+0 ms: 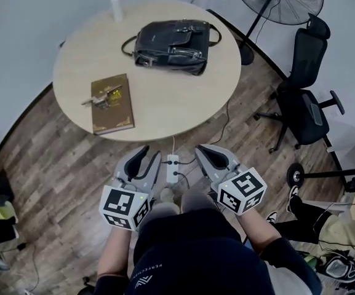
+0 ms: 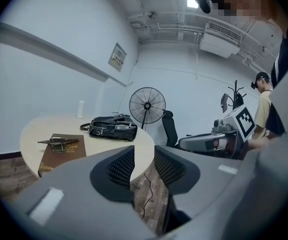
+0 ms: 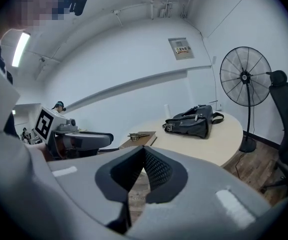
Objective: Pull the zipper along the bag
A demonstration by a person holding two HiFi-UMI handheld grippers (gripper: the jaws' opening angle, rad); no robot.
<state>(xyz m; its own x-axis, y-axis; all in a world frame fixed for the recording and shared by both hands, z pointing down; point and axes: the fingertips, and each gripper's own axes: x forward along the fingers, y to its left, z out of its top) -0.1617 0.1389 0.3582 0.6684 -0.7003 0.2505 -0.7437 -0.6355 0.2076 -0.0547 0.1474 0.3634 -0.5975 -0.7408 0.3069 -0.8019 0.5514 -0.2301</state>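
Brown book (image 1: 111, 106): lying at the left of the round table (image 1: 183, 106). Left gripper (image 1: 151, 155): jaws spread, nothing between them, off the table's near edge. Black bag (image 1: 172, 45): at the table's far side, contents hidden, zipper indistinct. Right gripper (image 1: 200, 151): jaws pressed together, empty.

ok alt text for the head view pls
Seen from above, a person short of a round table holds the left tongs open and the right tongs shut, both empty. On the table lie a black bag, far side, and a brown book.
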